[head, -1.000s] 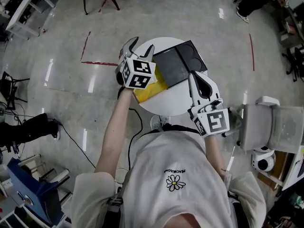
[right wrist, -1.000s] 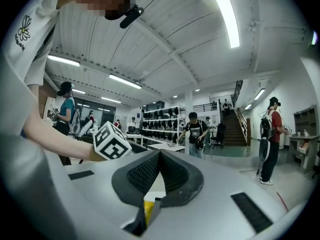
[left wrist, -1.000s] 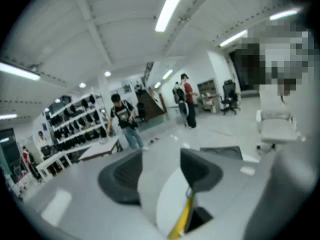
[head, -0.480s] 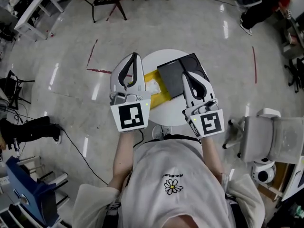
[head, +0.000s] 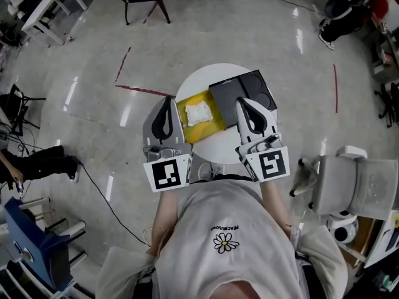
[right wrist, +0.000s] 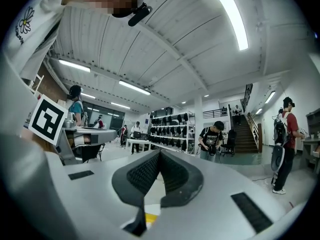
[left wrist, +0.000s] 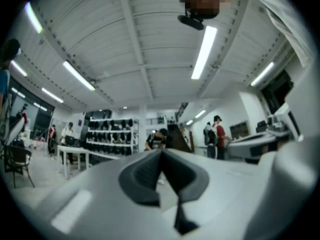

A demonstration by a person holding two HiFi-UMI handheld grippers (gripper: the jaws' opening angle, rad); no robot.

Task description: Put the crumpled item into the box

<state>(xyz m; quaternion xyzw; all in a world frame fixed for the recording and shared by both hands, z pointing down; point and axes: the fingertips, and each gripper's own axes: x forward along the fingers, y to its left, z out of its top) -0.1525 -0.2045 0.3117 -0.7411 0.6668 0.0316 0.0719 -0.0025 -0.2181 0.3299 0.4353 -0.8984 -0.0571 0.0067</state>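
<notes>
Yellow against white at the centre of the head view: an open yellow box (head: 193,134) sits on the round table (head: 219,147), and the white crumpled item (head: 198,113) lies inside it, touching neither gripper. A flat black tray (head: 240,91) lies against the box's right side. The left gripper (head: 167,99) and right gripper (head: 242,102) hang over the table's near edge, one on each side of the box and close to the person's white shirt (head: 224,229). That looks like a resting pose, with the item already in and nothing left to carry.

Left gripper view: the dark pads (left wrist: 144,176) meet at lower centre with nothing between them. The tool points across the room at shelving (left wrist: 107,131) and standing people, not at the table.

Right gripper view: its pads (right wrist: 145,174) are likewise pressed together and empty, aimed level into the room. A sliver of yellow (right wrist: 151,217) shows low in the frame beneath the jaws. It is probably the box's edge, though too little shows to be sure.
</notes>
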